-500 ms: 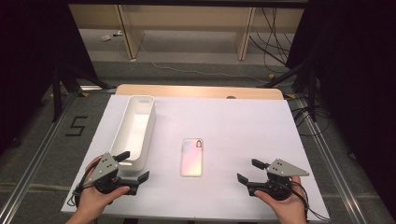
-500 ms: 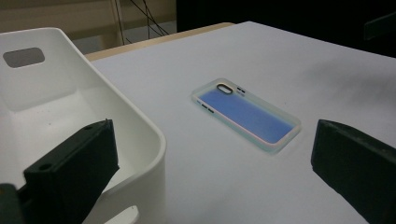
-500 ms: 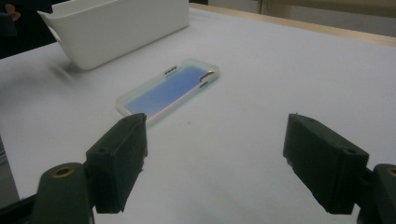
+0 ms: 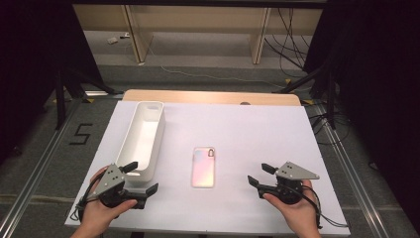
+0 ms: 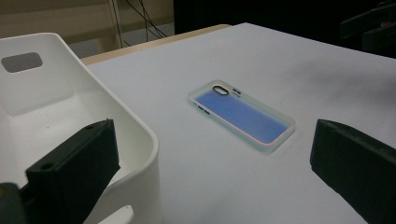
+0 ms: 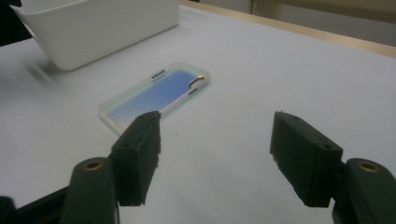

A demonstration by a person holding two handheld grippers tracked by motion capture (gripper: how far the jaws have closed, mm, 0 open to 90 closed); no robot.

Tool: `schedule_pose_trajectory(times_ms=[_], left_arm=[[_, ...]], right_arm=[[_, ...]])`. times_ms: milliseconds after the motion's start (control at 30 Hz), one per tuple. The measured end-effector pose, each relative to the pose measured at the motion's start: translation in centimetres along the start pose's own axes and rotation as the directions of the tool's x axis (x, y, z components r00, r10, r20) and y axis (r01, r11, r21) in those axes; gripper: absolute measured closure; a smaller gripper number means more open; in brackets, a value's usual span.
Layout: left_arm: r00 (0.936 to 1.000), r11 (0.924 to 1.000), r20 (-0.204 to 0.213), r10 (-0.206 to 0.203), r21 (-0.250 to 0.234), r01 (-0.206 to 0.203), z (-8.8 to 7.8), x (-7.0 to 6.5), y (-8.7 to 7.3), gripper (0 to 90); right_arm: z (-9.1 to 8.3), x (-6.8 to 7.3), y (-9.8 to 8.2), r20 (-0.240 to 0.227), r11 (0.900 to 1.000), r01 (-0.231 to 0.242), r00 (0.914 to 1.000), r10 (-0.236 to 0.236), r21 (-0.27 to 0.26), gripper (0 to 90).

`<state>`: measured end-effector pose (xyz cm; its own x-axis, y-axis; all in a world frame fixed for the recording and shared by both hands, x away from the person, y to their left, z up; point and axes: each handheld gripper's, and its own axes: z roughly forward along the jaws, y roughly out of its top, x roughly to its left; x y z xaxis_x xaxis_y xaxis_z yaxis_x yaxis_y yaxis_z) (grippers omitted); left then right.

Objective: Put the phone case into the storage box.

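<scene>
A translucent phone case (image 4: 203, 166) with an iridescent blue-pink back lies flat in the middle of the white table, camera cutout at the far end. My left gripper (image 4: 141, 177) rests at the front left, open and empty, and points toward the case (image 5: 243, 114). One of its jaws stands in front of the near end of a long white bin (image 4: 143, 136). My right gripper (image 4: 258, 174) sits at the front right, open with nothing between its jaws. It faces the case (image 6: 154, 93) from a short distance.
The white bin (image 5: 140, 135) runs lengthwise along the table's left side, with a handle slot in its far wall, and looks empty. It appears again beyond the case as the bin (image 6: 93, 28). A wooden strip (image 4: 213, 96) borders the table's far edge.
</scene>
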<state>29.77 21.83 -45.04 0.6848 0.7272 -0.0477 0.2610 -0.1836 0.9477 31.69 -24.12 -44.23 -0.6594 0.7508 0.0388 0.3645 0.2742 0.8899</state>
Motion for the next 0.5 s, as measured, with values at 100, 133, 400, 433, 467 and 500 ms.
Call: schedule_pose_trajectory(times_ms=[100, 133, 400, 433, 467, 500], left_arm=[[0.9999, 0.9999, 0.003, -0.012, 0.004, 0.012, 0.1, -0.2, 0.0, 0.7], [0.9999, 0.9999, 0.003, -0.012, 0.004, 0.012, 0.1, -0.2, 0.0, 0.7], [1.0000, 1.0000, 0.001, -0.009, 0.004, 0.009, 0.1, -0.1, 0.0, 1.1], [1.0000, 1.0000, 0.002, -0.008, 0.004, 0.008, 0.1, -0.1, 0.0, 1.1], [0.9999, 0.9999, 0.002, -0.010, 0.004, 0.010, 0.1, -0.1, 0.0, 1.1], [0.9999, 0.9999, 0.002, -0.010, 0.004, 0.010, 0.0, -0.1, 0.0, 1.3]], right_arm=[[0.7, -0.2, 0.4, -0.012, 0.999, 0.003, 0.9999, -0.002, 0.037, 45.8], [1.2, -0.3, 0.6, -0.014, 1.000, 0.004, 0.9999, -0.004, 0.023, 49.4], [4.9, -0.5, 2.4, -0.091, 0.993, 0.019, 0.9958, -0.008, 0.118, 83.2], [4.9, -0.5, 2.4, -0.091, 0.993, 0.019, 0.9958, -0.008, 0.118, 83.2], [5.5, -0.4, 2.6, -0.094, 0.990, 0.026, 0.9955, -0.013, 0.137, 86.1], [5.9, -0.2, 2.9, -0.094, 0.989, 0.025, 0.9956, -0.011, 0.148, 88.5]])
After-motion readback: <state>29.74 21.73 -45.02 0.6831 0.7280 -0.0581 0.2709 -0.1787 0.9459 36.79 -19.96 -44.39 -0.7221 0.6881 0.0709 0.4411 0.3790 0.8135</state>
